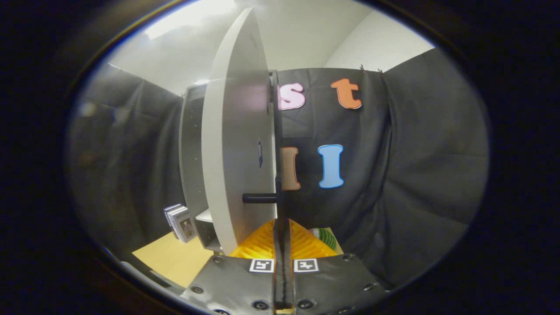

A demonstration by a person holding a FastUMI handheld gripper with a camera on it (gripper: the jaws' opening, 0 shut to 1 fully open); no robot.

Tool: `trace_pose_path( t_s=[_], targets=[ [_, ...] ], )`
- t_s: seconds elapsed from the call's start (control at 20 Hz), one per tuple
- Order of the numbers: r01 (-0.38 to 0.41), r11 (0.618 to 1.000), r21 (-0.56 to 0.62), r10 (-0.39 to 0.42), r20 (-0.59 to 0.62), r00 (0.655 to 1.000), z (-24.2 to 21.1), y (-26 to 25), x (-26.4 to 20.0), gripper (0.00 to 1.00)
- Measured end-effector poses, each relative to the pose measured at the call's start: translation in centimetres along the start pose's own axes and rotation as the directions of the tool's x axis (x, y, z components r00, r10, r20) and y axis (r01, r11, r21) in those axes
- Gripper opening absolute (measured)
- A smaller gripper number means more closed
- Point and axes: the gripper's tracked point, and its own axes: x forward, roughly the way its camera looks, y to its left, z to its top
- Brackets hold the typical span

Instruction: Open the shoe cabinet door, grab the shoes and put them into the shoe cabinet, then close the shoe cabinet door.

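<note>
Gripper view: fingers [282, 238] pinched on edge of open cabinet door [238, 144] — black handle [259, 198] just ahead; cabinet [192, 162] interior dim, contents unclear.

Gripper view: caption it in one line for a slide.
Gripper closed on the edge of the open cabinet door, beside its handle.

Gripper view faces forward along fingers, close against cabinet door [238, 144] edge.
</note>
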Motion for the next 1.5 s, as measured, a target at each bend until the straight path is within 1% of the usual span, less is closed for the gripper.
trace_pose_path(
  t_s=[0.15,0.25,0.35,0.4,0.55,0.7,0.85,1.05,1.15,1.25,1.35,1.45,1.5],
  targets=[
    [-0.03,0.999,-0.04,0.03,-0.008,1.0,0.2,0.0,0.1,0.02],
    [-0.038,0.998,-0.042,0.037,-0.021,0.999,0.0,-0.2,-0.1,0.02],
    [-0.041,0.999,-0.028,0.04,-0.018,0.999,0.2,-0.4,-1.5,0.02],
    [-0.037,0.999,-0.023,0.036,-0.016,0.999,0.1,-0.5,-2.7,0.02],
    [0.013,0.999,-0.033,-0.013,0.003,1.0,0.8,-0.9,-6.6,0.02],
    [0.025,0.999,-0.027,-0.024,0.016,1.0,1.3,0.9,-9.4,0.02],
    [-0.023,0.999,-0.023,0.024,0.036,0.999,0.6,5.3,-10.7,0.02],
    [-0.106,0.993,-0.047,0.107,0.013,0.994,-3.2,12.3,-8.9,0.02],
    [-0.125,0.99,-0.071,0.126,0.003,0.992,-5.8,15.3,-6.8,0.02],
    [-0.129,0.991,-0.038,0.129,-0.015,0.992,-8.8,17.3,-4.4,0.03],
    [-0.101,0.995,0.007,0.101,-0.052,0.994,-13.1,19.0,-1.7,0.04],
    [-0.067,0.997,0.036,0.072,-0.135,0.988,-18.6,20.1,1.6,0.1],
    [-0.045,0.998,0.045,0.053,-0.184,0.981,-21.7,20.5,2.0,0.13]
  ],
)
